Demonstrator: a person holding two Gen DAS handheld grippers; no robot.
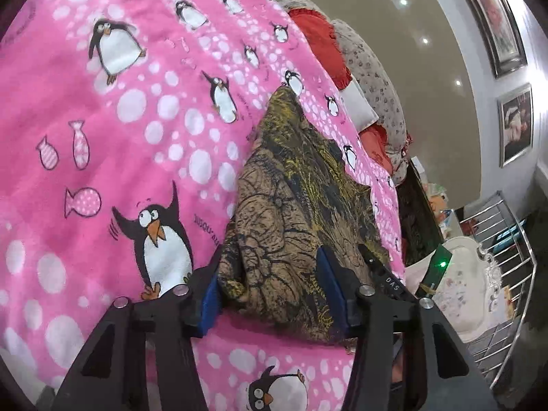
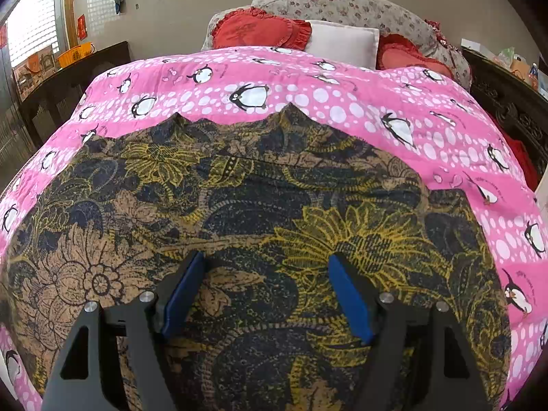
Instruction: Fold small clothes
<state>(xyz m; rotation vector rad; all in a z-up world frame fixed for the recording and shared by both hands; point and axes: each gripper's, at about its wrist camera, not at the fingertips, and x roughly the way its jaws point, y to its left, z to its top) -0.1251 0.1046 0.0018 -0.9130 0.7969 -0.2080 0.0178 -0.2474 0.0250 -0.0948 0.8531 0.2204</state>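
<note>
A small garment [image 2: 239, 205] in brown, black and yellow floral print lies spread on a pink penguin blanket [image 2: 342, 102]. My right gripper [image 2: 267, 263] is open, its blue pads [image 2: 349, 294] wide apart just above the garment's near part. In the left wrist view the garment [image 1: 301, 185] is seen edge-on, bunched up and lifted from the blanket [image 1: 120, 137]. My left gripper [image 1: 270, 270] has its blue pads [image 1: 210, 298] on either side of a thick fold of the garment; the pads stand fairly wide, and the cloth fills the gap.
Red heart cushions [image 2: 260, 30], a white pillow [image 2: 342, 41] and a floral bolster [image 2: 342, 7] lie at the bed's head. A dark carved nightstand [image 2: 507, 102] stands right, a dark table [image 2: 68, 78] left. A metal rack [image 1: 507, 267] and framed pictures [image 1: 513, 123] show by the wall.
</note>
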